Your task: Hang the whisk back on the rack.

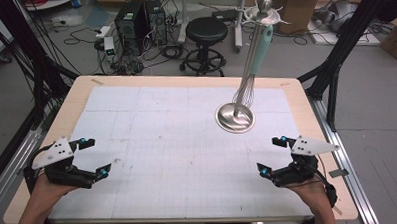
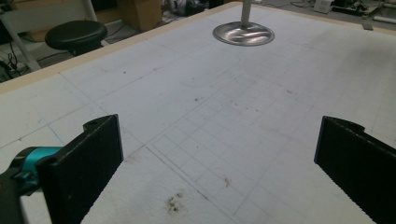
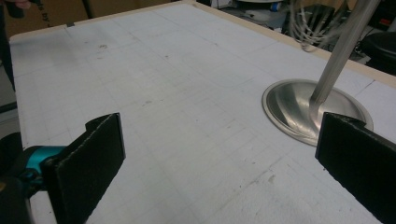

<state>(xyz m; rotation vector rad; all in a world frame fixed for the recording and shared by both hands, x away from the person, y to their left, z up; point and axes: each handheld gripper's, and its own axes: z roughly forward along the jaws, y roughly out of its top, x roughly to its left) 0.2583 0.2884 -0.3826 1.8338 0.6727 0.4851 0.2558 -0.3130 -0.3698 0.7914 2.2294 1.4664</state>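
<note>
A metal utensil stand (image 1: 234, 116) with a round steel base rises from the white gridded mat at centre right. A whisk (image 1: 257, 55) with a pale teal handle hangs from its top hooks, wires down near the base. My left gripper (image 1: 94, 156) rests open near the mat's front left, nothing between its jaws. Open too, my right gripper (image 1: 271, 155) sits at the front right, just short of the stand's base (image 3: 313, 108). The left gripper view shows that base (image 2: 243, 33) far ahead.
The white mat (image 1: 177, 142) covers a light wooden table (image 1: 80, 86). Beyond the far edge stand a black stool (image 1: 206, 34), computer towers (image 1: 139, 21) with cables on the floor, and cardboard boxes. Black frame posts flank both sides of the table.
</note>
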